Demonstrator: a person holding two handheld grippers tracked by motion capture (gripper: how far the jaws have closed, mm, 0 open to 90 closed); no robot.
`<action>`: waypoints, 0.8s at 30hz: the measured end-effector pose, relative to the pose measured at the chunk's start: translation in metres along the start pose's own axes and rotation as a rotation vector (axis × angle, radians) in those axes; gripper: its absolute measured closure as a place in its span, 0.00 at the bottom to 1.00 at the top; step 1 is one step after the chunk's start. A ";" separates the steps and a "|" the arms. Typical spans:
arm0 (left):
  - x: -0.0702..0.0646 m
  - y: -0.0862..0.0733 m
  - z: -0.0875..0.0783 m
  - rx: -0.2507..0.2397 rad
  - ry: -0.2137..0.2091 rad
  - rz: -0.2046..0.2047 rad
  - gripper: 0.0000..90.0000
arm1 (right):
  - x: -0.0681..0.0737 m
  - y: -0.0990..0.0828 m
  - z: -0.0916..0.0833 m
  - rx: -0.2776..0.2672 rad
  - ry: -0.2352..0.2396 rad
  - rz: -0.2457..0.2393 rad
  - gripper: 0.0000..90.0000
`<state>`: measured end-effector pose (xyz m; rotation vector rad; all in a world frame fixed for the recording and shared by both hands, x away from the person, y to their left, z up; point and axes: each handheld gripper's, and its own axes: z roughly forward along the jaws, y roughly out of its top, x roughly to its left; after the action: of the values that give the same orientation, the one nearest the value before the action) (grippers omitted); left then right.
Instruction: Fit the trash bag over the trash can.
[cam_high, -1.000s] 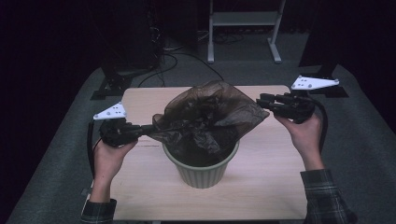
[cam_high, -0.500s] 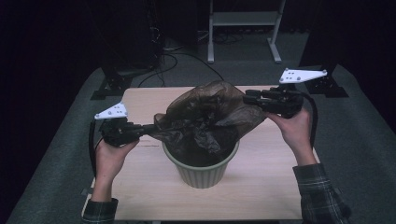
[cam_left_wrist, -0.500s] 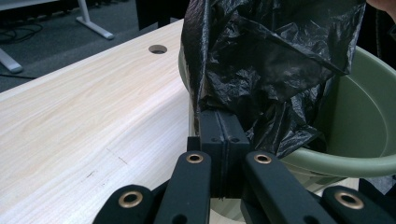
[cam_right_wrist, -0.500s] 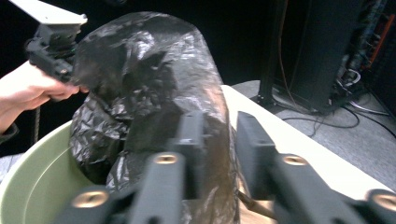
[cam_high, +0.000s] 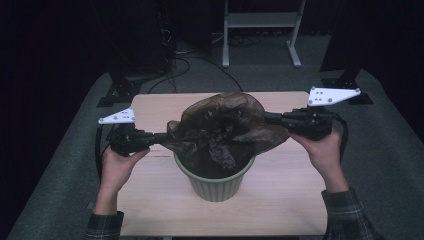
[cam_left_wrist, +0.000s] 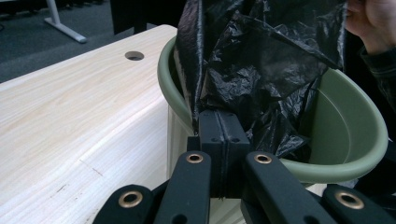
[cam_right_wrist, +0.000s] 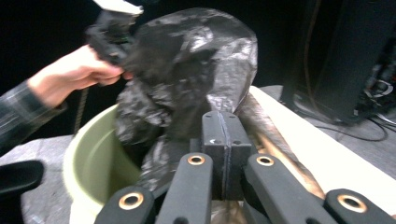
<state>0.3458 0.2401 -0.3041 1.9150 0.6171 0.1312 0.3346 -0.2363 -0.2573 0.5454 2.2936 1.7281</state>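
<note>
Your left gripper (cam_high: 161, 138) has its jaws clenched on the left edge of the dark plastic bin bag (cam_high: 225, 127); in the left gripper view the two pads meet flat with the film (cam_left_wrist: 261, 70) rising straight out from between them. Just beyond those jaws, and a little below them, sits the rim of the green bin (cam_left_wrist: 348, 168), with the crumpled bag hanging down inside it.

Your right gripper (cam_high: 272, 118) is now pinched tight on the bag's right edge. Its jaws have just been closing, and the film (cam_right_wrist: 187, 112) lies between them: a second ago that gripper stood farther out to the right with the bag barely in reach, half a second ago it had come in toward the bag, and now the jaws meet on the plastic in the right gripper view. Past those jaws you see your left hand (cam_right_wrist: 77, 70) holding its gripper at the far side of the bag.

Your left gripper sits where it was a second ago. The bag is stretched between the two sets of jaws, billowing above the bin (cam_high: 215, 182), which stands on the light wooden table (cam_high: 150, 210) in the same spot as before.
</note>
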 end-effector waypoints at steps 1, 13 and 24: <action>0.000 0.000 0.000 0.001 -0.002 -0.001 1.00 | 0.004 -0.002 -0.001 0.008 0.007 -0.007 1.00; 0.003 -0.007 -0.003 0.008 -0.010 -0.012 1.00 | 0.041 -0.050 0.003 0.090 0.106 -0.001 1.00; 0.004 -0.013 0.001 0.028 -0.009 -0.021 1.00 | 0.048 -0.106 0.024 0.189 0.170 0.088 1.00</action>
<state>0.3449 0.2453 -0.3168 1.9345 0.6359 0.1015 0.2834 -0.2209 -0.3639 0.5603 2.6076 1.6652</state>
